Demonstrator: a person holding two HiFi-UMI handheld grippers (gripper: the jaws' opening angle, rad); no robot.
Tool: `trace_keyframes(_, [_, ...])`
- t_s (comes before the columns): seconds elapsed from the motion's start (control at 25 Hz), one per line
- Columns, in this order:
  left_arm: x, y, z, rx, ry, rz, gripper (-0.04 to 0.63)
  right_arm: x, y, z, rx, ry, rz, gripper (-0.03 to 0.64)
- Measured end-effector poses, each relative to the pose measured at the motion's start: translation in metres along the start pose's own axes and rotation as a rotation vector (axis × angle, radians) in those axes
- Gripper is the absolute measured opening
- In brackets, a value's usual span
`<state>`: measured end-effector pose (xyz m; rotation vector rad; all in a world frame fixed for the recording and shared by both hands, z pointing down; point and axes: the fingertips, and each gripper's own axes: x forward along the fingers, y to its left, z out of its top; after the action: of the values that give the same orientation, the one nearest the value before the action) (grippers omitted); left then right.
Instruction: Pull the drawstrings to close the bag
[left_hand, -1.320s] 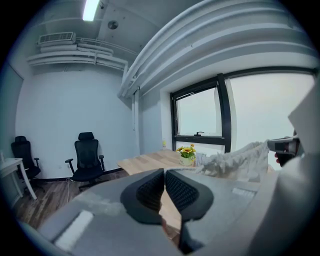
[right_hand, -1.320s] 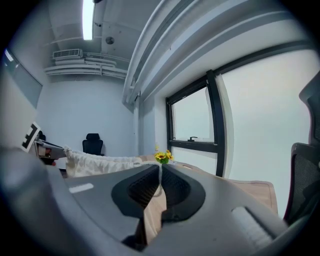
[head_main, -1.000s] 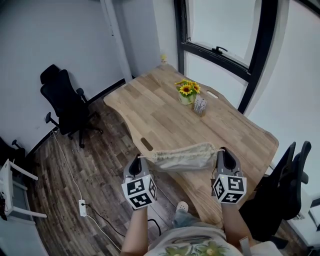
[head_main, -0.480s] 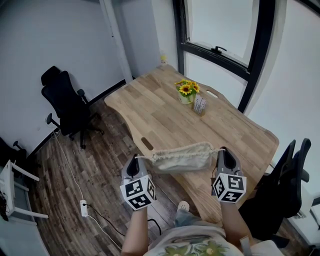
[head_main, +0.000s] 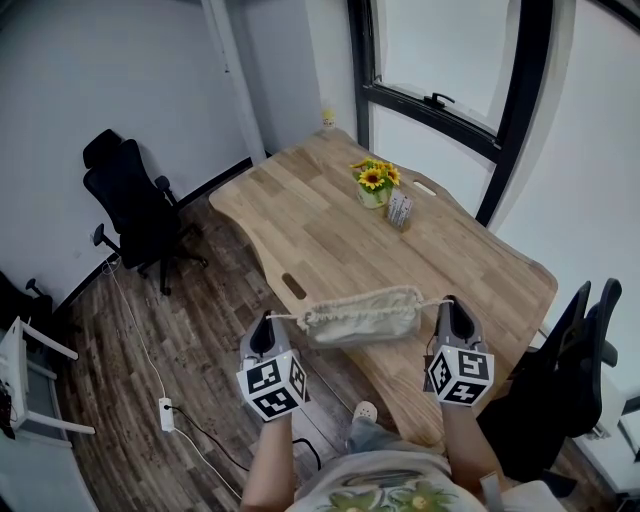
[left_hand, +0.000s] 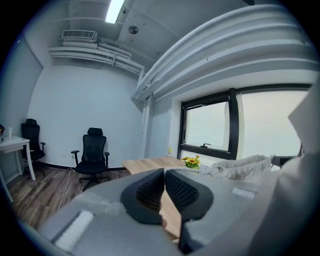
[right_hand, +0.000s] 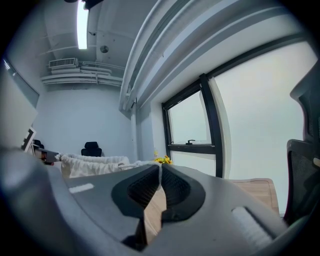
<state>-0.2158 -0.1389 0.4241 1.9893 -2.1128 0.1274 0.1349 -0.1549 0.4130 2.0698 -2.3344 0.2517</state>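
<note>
Head view: beige drawstring bag (head_main: 362, 316), mouth gathered, stretched between both tools at near-left edge of table (head_main: 400, 250); contact with table not determinable. Left hand-held gripper (head_main: 267, 322) pinching left drawstring (head_main: 285, 317). Right hand-held gripper (head_main: 447, 303) pinching right drawstring (head_main: 432, 300). Both cords taut. Sunflower pot (head_main: 374, 185) on far part of table, well apart from bag.

Left gripper view: jaws pressed together; cord not discernible; bag at right.

Right gripper view: jaws pressed together on thin white cord; bag at left.
</note>
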Motion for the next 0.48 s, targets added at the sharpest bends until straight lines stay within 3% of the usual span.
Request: trace_keyframes(0.48, [0.0026, 0.0061, -0.0083, 0.003, 0.025, 0.007, 0.012, 0.0002, -0.01, -0.0108, 0.013, 0.029, -0.024, 0.015])
